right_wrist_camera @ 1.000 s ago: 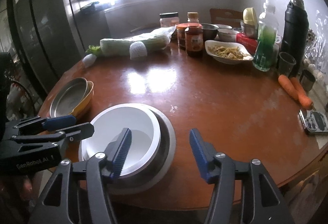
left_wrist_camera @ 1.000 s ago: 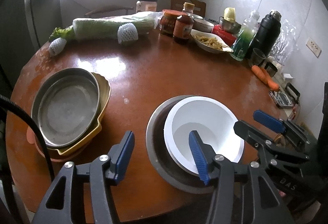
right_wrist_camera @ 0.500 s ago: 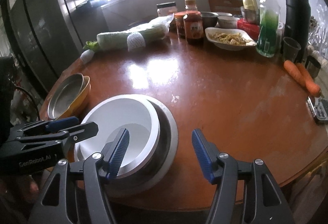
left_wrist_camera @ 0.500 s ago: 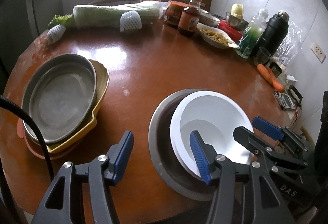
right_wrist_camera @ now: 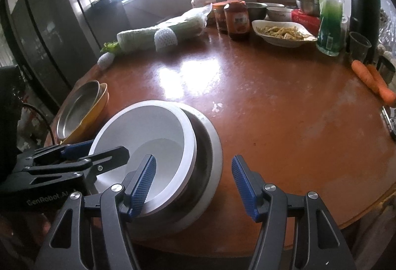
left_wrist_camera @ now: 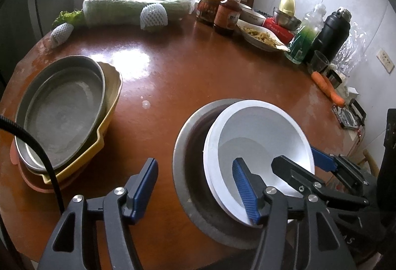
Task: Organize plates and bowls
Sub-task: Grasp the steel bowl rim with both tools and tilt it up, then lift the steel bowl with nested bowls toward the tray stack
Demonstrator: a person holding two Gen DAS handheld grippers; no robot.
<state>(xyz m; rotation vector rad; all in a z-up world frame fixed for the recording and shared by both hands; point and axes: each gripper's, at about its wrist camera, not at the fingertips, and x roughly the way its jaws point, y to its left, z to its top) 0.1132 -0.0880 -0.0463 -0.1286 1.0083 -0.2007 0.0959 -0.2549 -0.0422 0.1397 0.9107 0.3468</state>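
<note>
Left tongs [left_wrist_camera: 195, 188] have just been widening, straddling the metal bowl [left_wrist_camera: 188, 146] rim at five o'clock, gripping nothing; the white bowl [left_wrist_camera: 257, 144] sits tilted inside, evidently for stacking. Right tongs [right_wrist_camera: 194, 183] likewise half-open, unloaded, straddling both rims.

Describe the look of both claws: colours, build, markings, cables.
Both the left claw and the right claw have black skeletal frames with silver pivot bolts and blue ribbed pads. The left body reads "GenRobot.AI" in white; a black cable trails beside it.
</note>
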